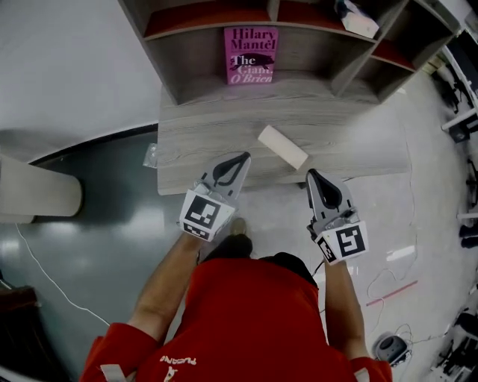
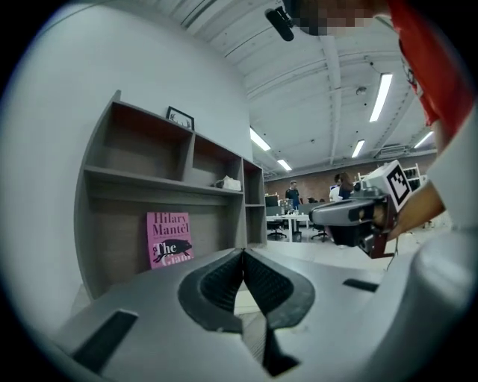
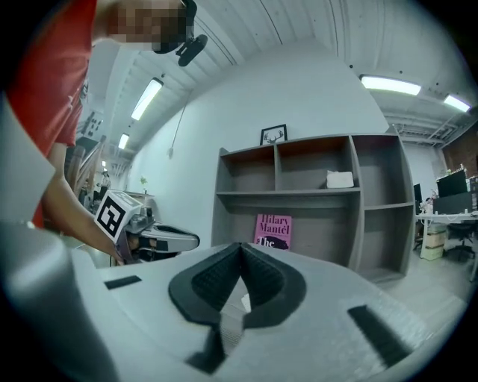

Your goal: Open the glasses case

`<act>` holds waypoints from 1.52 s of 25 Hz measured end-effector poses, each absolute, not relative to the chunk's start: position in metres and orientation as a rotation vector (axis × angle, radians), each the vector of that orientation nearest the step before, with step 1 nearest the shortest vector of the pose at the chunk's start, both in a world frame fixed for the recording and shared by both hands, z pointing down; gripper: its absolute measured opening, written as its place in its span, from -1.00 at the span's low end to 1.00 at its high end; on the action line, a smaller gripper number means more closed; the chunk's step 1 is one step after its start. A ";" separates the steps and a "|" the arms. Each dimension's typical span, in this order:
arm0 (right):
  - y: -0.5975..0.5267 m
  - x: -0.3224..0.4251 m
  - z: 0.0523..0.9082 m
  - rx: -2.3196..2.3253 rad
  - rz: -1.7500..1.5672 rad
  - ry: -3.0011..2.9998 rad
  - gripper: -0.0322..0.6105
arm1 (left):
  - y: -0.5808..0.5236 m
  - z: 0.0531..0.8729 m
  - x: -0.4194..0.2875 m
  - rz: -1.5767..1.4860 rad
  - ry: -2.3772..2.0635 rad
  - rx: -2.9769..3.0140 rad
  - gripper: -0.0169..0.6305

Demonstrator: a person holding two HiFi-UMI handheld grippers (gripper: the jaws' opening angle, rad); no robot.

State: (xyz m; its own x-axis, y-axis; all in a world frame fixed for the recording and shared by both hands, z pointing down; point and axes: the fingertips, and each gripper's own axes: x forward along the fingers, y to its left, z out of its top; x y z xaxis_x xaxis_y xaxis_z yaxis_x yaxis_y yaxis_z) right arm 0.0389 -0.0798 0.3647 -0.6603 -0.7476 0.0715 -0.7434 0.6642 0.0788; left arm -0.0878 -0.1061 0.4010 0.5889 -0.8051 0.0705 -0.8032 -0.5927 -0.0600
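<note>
The glasses case (image 1: 282,146) is a cream oblong box lying closed and slanted on the grey wooden desk (image 1: 202,138), near its front edge. My left gripper (image 1: 245,155) hovers just left of the case, over the desk's front edge, jaws shut and empty. My right gripper (image 1: 311,173) is just below and right of the case, off the desk's front edge, also shut on nothing. In the left gripper view the shut jaws (image 2: 243,251) point at the shelf, with the right gripper (image 2: 351,216) to the side. The right gripper view shows its shut jaws (image 3: 240,245) and the left gripper (image 3: 160,240).
A grey shelf unit (image 1: 187,82) stands at the back of the desk with a pink book (image 1: 251,55) upright in it and a white object (image 1: 357,20) on a higher shelf. A clear plastic scrap (image 1: 151,155) lies at the desk's left edge. Cables (image 1: 388,280) trail on the floor.
</note>
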 end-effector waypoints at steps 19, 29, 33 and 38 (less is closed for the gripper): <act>-0.177 0.052 0.468 1.085 0.127 -2.596 -0.68 | -0.210 0.518 -0.072 -0.736 1.350 -2.936 -0.88; -0.183 0.046 0.532 0.883 0.221 -2.476 -0.10 | -0.217 0.574 -0.058 -1.079 1.140 -3.041 -0.48; -0.181 0.044 0.550 0.830 0.234 -2.424 0.01 | -0.219 0.589 -0.054 -1.188 1.080 -3.058 -0.41; -0.181 0.046 0.570 0.789 0.234 -2.353 0.07 | -0.222 0.598 -0.050 -1.247 1.025 -3.064 -0.40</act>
State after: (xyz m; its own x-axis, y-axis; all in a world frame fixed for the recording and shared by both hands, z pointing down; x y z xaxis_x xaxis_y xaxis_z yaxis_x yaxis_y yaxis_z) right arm 0.0460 -0.1813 0.5697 -0.6167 -0.4804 0.6236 -0.5936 0.8041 0.0324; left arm -0.0499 -0.2215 0.5977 0.5766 -0.3961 0.7145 -0.6239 -0.7781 0.0721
